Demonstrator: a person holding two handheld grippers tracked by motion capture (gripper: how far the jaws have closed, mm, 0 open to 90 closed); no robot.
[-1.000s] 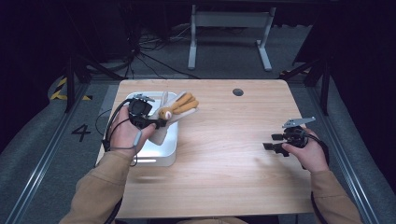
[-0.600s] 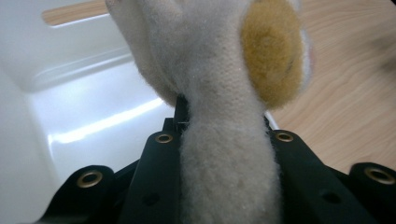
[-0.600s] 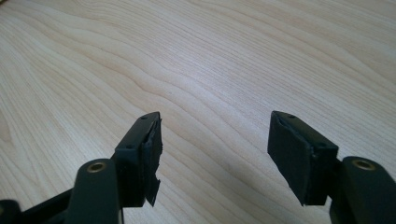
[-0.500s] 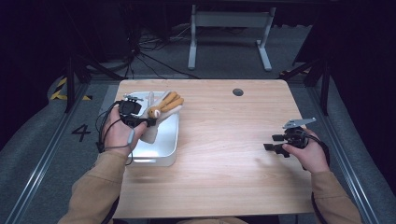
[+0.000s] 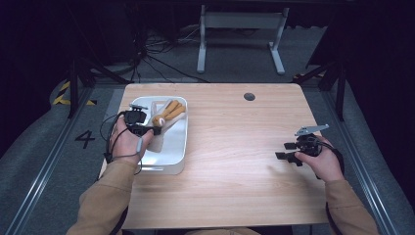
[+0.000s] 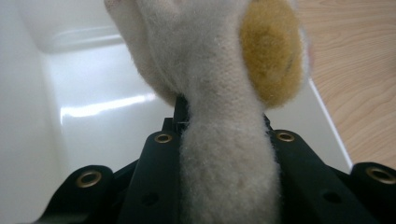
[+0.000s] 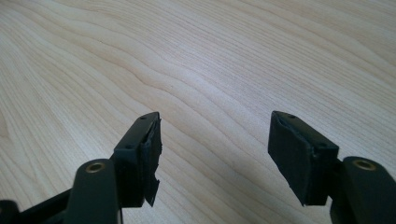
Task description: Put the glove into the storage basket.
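The plush toy (image 5: 165,115), cream and tan, hangs low over the white tray (image 5: 177,147), clamped between the jaws of the left gripper (image 5: 147,130). I'd judge the carrying nearly done; lowering and letting go remain. Across the wooden table (image 5: 235,161), the right gripper (image 5: 283,151) rests with its jaws apart, holding nothing.

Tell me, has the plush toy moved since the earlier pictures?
Yes. The left gripper has carried the plush toy leftward, from the right rim of the white tray to over the tray's middle.
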